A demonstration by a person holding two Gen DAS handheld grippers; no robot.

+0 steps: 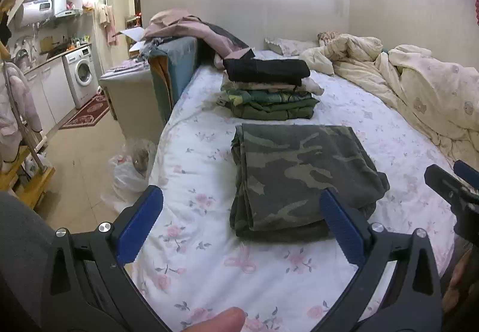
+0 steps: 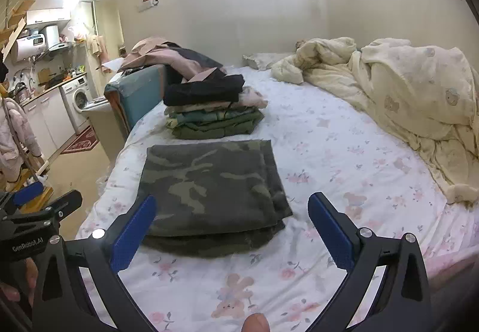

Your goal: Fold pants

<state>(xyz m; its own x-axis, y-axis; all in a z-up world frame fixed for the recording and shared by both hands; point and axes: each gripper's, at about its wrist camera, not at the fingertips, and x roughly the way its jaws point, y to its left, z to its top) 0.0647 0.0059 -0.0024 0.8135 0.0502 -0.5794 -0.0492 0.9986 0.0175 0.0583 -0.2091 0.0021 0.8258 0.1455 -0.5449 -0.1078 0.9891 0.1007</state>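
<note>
Presently the camouflage pants [image 1: 302, 179] lie folded into a compact rectangle on the floral bedsheet [image 1: 209, 266], just ahead of both grippers. The left gripper [image 1: 239, 203] and right gripper [image 2: 232, 212] are spread wide, holding nothing. The pants' long axis runs away toward the stack of folded clothes [image 1: 269, 92]; neither gripper is clearly nearer.

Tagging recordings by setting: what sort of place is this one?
Likely a small studio flat: a bed with a rumpled quilt, and a kitchen counter with a washing machine in the same room.
</note>
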